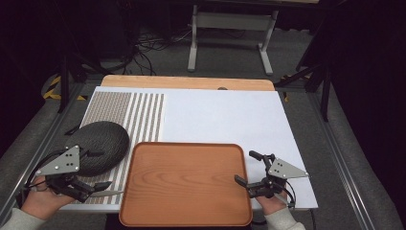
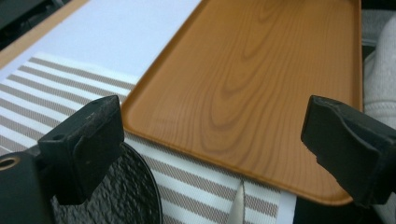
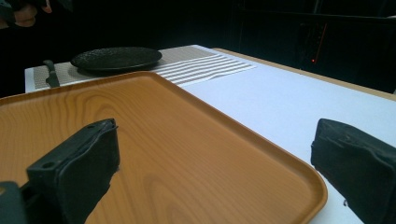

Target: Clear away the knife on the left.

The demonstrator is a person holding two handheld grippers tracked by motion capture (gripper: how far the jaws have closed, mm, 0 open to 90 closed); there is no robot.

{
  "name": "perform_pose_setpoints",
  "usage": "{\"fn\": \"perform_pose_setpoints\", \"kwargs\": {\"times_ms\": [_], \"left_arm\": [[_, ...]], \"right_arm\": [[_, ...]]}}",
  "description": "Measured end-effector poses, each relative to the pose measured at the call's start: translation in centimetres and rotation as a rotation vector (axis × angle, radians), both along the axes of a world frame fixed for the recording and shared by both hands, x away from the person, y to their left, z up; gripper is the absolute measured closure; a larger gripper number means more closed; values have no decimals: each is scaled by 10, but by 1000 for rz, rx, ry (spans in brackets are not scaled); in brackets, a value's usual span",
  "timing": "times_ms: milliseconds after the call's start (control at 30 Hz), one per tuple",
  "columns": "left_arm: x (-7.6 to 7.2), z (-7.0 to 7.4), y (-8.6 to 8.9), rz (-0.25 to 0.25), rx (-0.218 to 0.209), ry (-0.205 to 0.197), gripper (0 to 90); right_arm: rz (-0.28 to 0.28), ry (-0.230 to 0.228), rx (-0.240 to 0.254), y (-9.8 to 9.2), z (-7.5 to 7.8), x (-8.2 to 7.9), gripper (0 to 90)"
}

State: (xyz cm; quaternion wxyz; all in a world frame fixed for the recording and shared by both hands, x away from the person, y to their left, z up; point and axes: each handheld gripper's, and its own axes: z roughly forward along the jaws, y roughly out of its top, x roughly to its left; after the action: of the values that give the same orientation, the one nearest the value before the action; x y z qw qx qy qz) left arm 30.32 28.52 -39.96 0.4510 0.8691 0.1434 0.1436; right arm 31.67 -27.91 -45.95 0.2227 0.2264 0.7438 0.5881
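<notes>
A wooden tray (image 1: 186, 184) lies empty at the table's near edge, between my two grippers. To its left, a dark textured plate (image 1: 98, 141) rests on a striped placemat (image 1: 143, 117). My left gripper (image 1: 99, 169) is held open above the plate's near rim and points toward the tray. In its own view the left gripper (image 2: 210, 140) has its jaws wide apart, framing the tray (image 2: 261, 79) and the plate (image 2: 126, 196). My right gripper (image 1: 248, 168) is open at the tray's right edge. In its view the right gripper (image 3: 215, 168) holds nothing, with the tray (image 3: 154, 140) below it.
A white sheet (image 1: 225, 117) covers the table beyond the tray. A thin pale blade-like strip (image 2: 238, 205) lies on the placemat between plate and tray. Metal rails run along both table sides, and cables and a stand are on the floor behind.
</notes>
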Motion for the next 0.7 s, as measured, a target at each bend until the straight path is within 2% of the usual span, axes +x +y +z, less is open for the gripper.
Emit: {"fn": "perform_pose_setpoints", "kwargs": {"times_ms": [133,233,333,367,433,700], "left_arm": [[2,1,2,-6,76,29,67],[3,1,6,-11,115,51,74],[3,2,9,-20,134,60,98],[3,2,11,-27,156,67,103],[3,2,11,-28,163,72,111],[7,-3,18,-52,247,133,141]], "right_arm": [[4,0,3,0,0,0,17],[6,-1,0,0,0,0,18],[6,0,0,0,0,0,18],[7,-2,-1,0,0,0,18],[6,0,-1,0,0,0,18],[7,0,-4,1,0,0,18]]}}
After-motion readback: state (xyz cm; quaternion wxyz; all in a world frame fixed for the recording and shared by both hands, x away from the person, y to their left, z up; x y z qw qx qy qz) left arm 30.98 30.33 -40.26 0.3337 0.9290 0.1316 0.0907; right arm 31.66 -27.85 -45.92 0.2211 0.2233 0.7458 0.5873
